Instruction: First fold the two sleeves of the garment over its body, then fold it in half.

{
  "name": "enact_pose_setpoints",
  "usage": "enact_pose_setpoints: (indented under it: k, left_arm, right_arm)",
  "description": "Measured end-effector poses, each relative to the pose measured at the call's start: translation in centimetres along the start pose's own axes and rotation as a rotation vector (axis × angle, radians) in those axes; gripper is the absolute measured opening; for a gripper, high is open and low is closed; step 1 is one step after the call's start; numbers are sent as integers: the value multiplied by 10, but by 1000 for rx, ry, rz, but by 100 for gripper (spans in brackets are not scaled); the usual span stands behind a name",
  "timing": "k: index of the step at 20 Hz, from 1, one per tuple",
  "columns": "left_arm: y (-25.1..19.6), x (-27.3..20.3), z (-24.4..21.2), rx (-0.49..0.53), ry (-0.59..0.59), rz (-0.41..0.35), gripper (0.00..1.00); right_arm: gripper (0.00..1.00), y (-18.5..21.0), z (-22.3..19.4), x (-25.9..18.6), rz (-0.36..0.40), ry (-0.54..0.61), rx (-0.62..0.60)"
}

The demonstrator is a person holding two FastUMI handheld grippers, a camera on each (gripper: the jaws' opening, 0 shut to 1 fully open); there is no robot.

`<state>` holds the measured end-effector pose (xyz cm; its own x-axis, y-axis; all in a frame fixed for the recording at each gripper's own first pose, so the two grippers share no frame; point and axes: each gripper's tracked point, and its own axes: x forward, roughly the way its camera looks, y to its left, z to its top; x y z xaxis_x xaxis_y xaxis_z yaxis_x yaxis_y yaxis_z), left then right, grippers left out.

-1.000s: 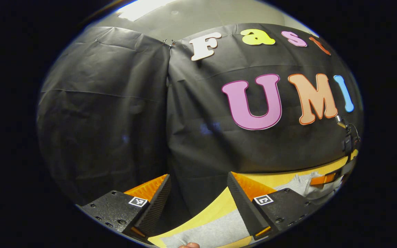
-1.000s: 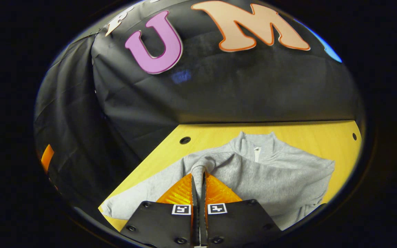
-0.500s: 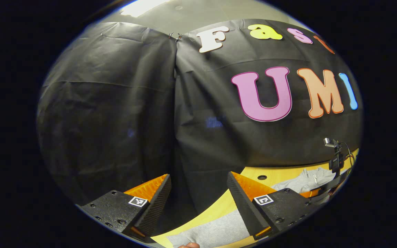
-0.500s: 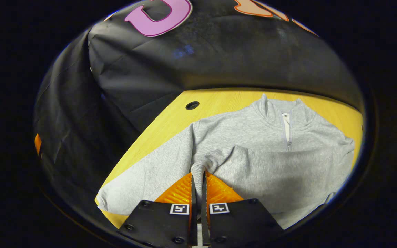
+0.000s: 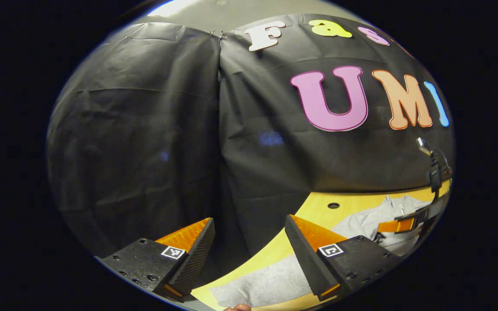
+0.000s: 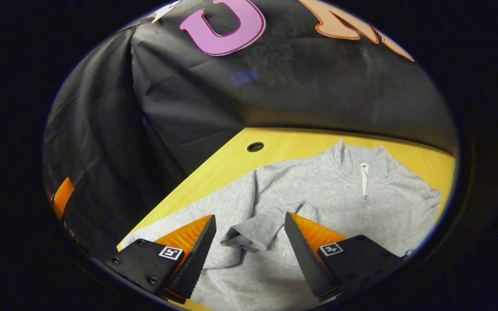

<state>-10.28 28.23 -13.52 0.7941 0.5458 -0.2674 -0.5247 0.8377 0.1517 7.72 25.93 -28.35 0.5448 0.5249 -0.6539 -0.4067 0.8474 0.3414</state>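
Note:
A grey zip-collar sweatshirt (image 6: 339, 194) lies flat on the yellow wooden table (image 6: 231, 160). One sleeve is folded across its body, and the cuff (image 6: 249, 231) rests loose on the fabric between the spread fingers of my right gripper (image 6: 249, 248), which is open just above it. The other sleeve (image 5: 266, 283) stretches out along the table's near edge under my left gripper (image 5: 249, 255), which hangs open with nothing in it, off the table's left end. The right gripper (image 5: 404, 224) appears at the far right over the sweatshirt (image 5: 361, 222).
Black cloth walls close in the table at the back and left. A round hole (image 6: 255, 147) sits in the tabletop near the back-left corner. Part of the left gripper (image 6: 61, 196) shows at the left edge, beyond the table.
My right gripper has opened and let go of the sleeve cuff, which now lies on the sweatshirt's body. The left gripper stayed open and tilted down a little.

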Motion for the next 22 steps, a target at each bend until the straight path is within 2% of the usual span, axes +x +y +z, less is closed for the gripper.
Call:
enact_pose_setpoints:
  k: [1,2,3,4,5,7,8,11,15,22]
  left_arm:
    - [0,0,-10,0,23,2,96]
    - [1,0,-21,-1,44,4,100]
    - [1,2,-28,-5,70,2,96]
    - [2,5,-37,-11,98,5,100]
    - [4,7,-49,-21,130,9,96]
    - [3,1,-81,-44,190,20,100]
    - [6,-2,-95,-49,224,27,96]
    - [12,-1,-135,-43,322,51,96]
    - [18,-7,-173,-65,427,90,97]
    - [18,-24,-228,-102,581,112,96]
  right_arm:
    - [98,-3,3,-7,-3,-15,-9]
    - [98,-6,6,-14,-5,-27,-16]
    - [98,-6,9,-25,-10,-41,-21]
    - [98,-11,12,-32,-16,-54,-26]
    - [98,-16,15,-39,-24,-67,-30]
    - [98,-25,20,-56,-41,-91,-43]
    - [98,-29,24,-64,-50,-106,-54]
    - [98,-39,32,-85,-73,-146,-89]
    - [98,-56,24,-107,-99,-142,-102]
    - [98,-88,16,-126,-153,-125,-72]
